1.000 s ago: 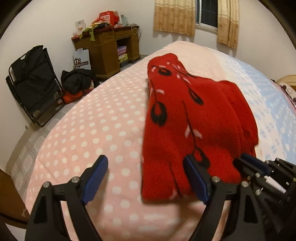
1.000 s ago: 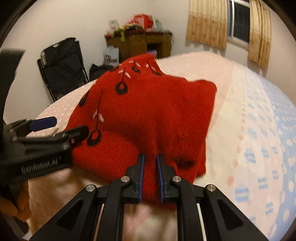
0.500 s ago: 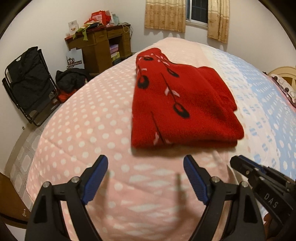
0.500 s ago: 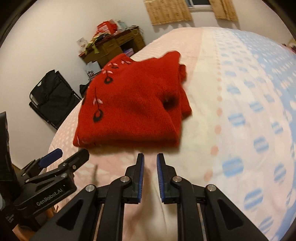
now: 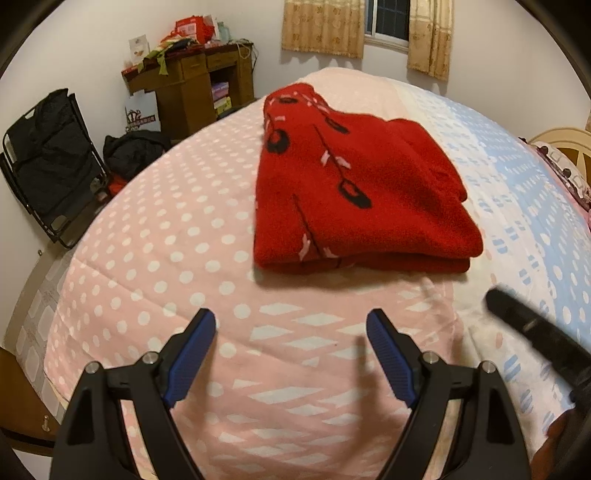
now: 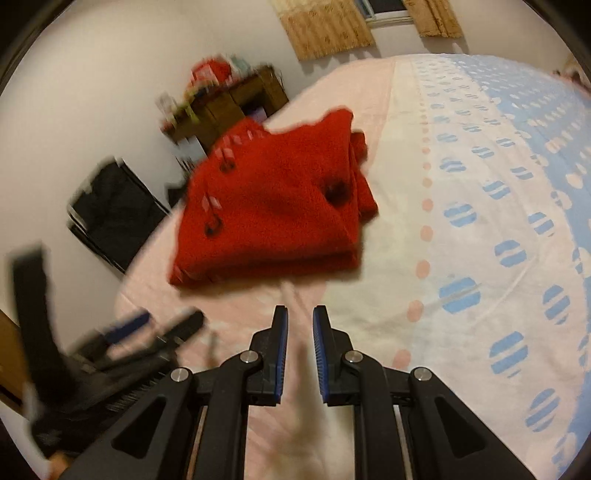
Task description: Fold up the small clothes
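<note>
Only leftward, headboard (image 5: pixel 561 142) beyond folded red sweater (image 5: pixel 354 184).

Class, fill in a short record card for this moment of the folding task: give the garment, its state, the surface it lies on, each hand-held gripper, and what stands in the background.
garment: red sweater with black and pink flower pattern
state: folded into a compact stack, lying flat, touched by neither gripper
surface: bed cover, pink with white dots, blue-patterned on the far side
left hand-held gripper: jaws wide open, nothing between them, short of the sweater
right hand-held gripper: jaws nearly closed, holding nothing
background: wooden desk, black folding chair, curtained window
</note>
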`<state>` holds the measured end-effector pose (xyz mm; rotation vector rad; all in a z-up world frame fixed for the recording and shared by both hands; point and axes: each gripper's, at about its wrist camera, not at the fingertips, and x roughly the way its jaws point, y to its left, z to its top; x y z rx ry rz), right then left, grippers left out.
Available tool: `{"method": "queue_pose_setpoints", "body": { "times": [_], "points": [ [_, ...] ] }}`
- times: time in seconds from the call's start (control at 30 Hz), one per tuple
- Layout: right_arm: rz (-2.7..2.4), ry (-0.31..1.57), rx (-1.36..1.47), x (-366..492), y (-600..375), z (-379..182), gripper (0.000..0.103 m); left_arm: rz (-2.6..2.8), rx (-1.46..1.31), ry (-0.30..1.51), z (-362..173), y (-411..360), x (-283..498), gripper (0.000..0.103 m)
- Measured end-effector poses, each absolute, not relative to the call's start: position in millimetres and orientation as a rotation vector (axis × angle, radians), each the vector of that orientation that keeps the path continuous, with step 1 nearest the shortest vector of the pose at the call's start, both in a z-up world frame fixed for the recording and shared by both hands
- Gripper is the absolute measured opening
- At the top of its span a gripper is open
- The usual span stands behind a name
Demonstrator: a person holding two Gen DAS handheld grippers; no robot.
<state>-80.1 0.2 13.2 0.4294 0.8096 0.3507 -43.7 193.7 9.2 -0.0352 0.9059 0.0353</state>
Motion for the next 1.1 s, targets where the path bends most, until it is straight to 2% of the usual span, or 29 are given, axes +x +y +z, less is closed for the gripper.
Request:
{"method": "queue_pose_setpoints", "body": {
  "times": [0.07, 0.13, 0.17, 0.2, 0.37, 0.57, 0.8, 0.9, 1.1],
  "points": [
    [0.388, 0.795, 0.518, -76, -7, 16, 0.019, 0.043, -0.027, 0.923, 6, 193, -40, 0.087],
    [0.420, 0.782, 0.592, -76, -13, 16, 0.055, 0.046, -0.015, 0.927, 3, 192, -38, 0.087],
    [0.435, 0.769, 0.620, -76, -15, 16, 0.081, 0.047, -0.010, 0.924, 3, 191, -38, 0.089],
    [0.439, 0.754, 0.629, -77, -16, 17, 0.084, 0.047, -0.008, 0.923, 2, 189, -37, 0.091],
    [0.417, 0.730, 0.408, -82, 7, 30, 0.084, 0.055, 0.005, 0.915, 2, 186, -35, 0.092],
    [0.401, 0.683, 0.332, -82, 8, 41, 0.084, 0.050, 0.004, 0.910, 4, 186, -32, 0.092],
    [0.370, 0.704, 0.335, -57, -10, 35, 0.084, 0.005, -0.041, 0.838, 21, 200, -21, 0.092],
    [0.361, 0.708, 0.362, -41, -19, 34, 0.084, -0.004, -0.104, 0.819, 30, 214, -4, 0.100],
    [0.341, 0.713, 0.360, -21, -23, 34, 0.084, 0.033, -0.113, 0.800, 38, 220, 18, 0.101]
  ]
}}
